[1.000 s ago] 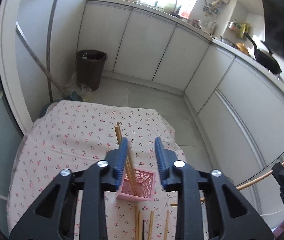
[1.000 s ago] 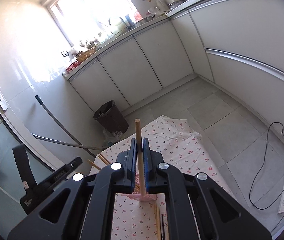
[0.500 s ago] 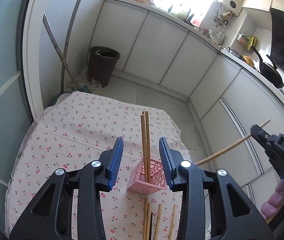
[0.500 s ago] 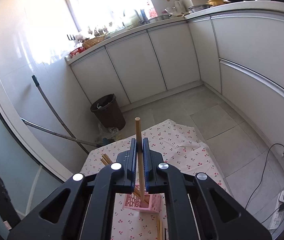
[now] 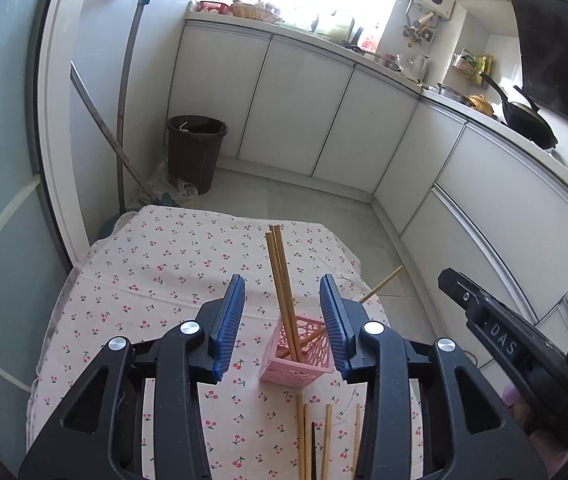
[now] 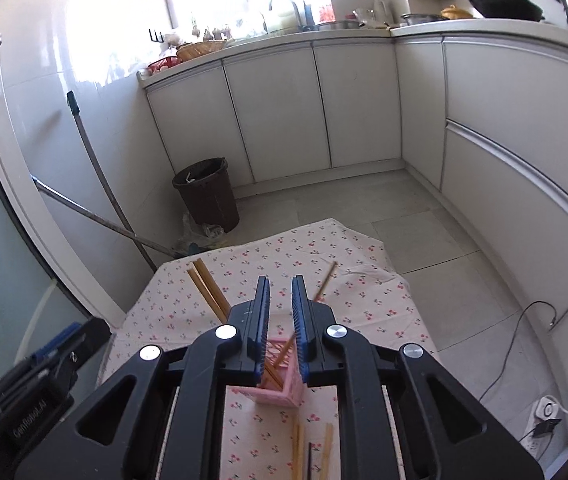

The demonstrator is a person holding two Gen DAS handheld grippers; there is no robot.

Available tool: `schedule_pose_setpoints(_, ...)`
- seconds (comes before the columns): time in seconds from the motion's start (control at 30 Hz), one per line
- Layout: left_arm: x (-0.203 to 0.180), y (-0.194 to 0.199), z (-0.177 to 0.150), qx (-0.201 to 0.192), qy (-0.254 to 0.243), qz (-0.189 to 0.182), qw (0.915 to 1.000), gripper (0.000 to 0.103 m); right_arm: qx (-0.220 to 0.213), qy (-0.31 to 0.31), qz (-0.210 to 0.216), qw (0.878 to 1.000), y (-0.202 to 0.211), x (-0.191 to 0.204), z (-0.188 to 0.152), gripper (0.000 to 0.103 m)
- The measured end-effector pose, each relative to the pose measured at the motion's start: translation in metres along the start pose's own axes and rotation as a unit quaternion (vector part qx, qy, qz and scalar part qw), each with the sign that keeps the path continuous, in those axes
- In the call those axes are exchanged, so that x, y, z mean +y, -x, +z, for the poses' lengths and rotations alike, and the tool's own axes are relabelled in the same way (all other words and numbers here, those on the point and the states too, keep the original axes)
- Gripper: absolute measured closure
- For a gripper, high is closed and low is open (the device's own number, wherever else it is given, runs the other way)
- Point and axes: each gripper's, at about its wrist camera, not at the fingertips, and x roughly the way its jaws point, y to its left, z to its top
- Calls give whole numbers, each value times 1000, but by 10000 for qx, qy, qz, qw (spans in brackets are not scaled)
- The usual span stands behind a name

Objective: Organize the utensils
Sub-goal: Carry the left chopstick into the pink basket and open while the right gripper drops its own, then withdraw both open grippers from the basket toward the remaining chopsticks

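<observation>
Kitchen floor and white cabinets surround a low table [image 5: 131, 280] under a cherry-print cloth.

Left wrist view: the left gripper [image 5: 281, 322] is spread wide and holds nothing. A pink holder [image 5: 298, 364] stands on the cloth just ahead of and below the fingertips, between the two jaws. Two chopsticks [image 5: 279, 276] rise from it, leaning away from the gripper; a third chopstick [image 5: 380, 285] slants out toward the right. Loose chopsticks [image 5: 326, 436] lie flat on the cloth below the jaws, nearer the gripper than the holder. The right gripper's body shows at the right edge.

Right wrist view: the right gripper [image 6: 280, 320] has its jaws parted by a narrow gap with nothing pinched. The holder [image 6: 279, 384] sits directly below the fingertips; the loose chopsticks [image 6: 298, 444] lie nearer still.

Handling: the chopsticks appear to be wood or bamboo, so judged light, stiff and thin, with a smooth surface likely to roll or pivot in the jaws. Pinch one near mid-length, across its axis. The lattice holder is probably light plastic and may tip if a stick is pushed sideways.
</observation>
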Motion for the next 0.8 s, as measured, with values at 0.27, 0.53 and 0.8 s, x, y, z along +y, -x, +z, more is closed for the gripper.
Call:
schedule_pose_setpoints(0.27,-14,3,-23,12,-472,241,9986,38,158,125,-241,9995,15,-11,-32,66)
schedule_pose_setpoints(0.53,-16,0,-52,244,-641,379,9969,28,200,-36,-490,9986,27,-25,-59,49)
schedule_pose_setpoints(0.8,-19,2,-73,319,-717,492,9957,10,388,-265,-887,9950,31,-49,-88,28)
